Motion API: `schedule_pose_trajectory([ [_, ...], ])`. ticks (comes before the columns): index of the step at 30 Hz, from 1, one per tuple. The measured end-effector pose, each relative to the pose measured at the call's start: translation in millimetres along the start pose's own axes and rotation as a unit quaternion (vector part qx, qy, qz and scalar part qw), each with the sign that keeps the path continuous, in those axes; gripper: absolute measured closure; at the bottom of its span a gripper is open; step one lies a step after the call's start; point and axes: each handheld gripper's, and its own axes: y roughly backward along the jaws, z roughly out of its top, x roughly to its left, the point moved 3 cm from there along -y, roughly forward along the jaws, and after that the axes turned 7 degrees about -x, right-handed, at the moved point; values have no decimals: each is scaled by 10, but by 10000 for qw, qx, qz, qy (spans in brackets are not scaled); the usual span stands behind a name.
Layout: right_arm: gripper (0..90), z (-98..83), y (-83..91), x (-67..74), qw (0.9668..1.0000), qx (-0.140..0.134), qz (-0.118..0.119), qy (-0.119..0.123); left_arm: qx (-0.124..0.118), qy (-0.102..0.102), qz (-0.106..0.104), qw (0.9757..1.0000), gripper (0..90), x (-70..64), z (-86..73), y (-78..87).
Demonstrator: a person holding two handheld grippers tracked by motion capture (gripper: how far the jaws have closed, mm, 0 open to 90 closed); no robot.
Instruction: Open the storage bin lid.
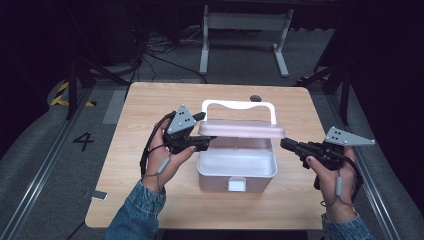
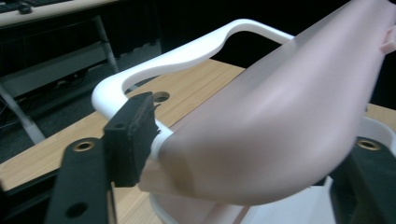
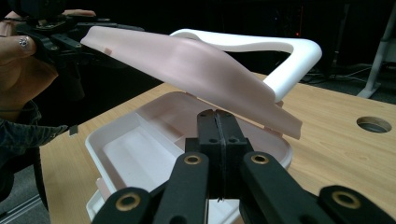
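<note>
The pink lid (image 1: 241,129) stood raised over the white box (image 1: 237,170), leaving an open gap above the tray along its front and right side. The left gripper (image 1: 202,131), clamped on the lid's left edge, blocked entry from that side. The white handle (image 1: 239,106) barred the rear. The right gripper (image 1: 285,143), jaws together, sat just beside the box's right end. The table (image 1: 150,107) around the box lay unobstructed.

Light wooden table (image 1: 150,107), white lidded box (image 1: 235,170) resting at centre
</note>
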Motion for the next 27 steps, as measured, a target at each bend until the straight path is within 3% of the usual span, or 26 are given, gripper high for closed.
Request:
schedule_pose_trajectory([
  [7, 900, -27, 27, -18, 10000, 23, -49, -23, -107, -219, 63, 9997, 455, 9, 11, -22],
  [12, 900, -45, 69, -69, 9998, 89, -166, -18, -143, -175, 74, 9997, 483, 29, 15, -26],
  [23, 742, -164, 189, -413, 9971, 365, -663, -35, -170, -123, 172, 9996, 548, 120, 77, -114],
  [27, 719, -192, 195, -465, 9969, 372, -680, -106, -157, -135, 273, 9994, 555, 182, 125, -169],
])
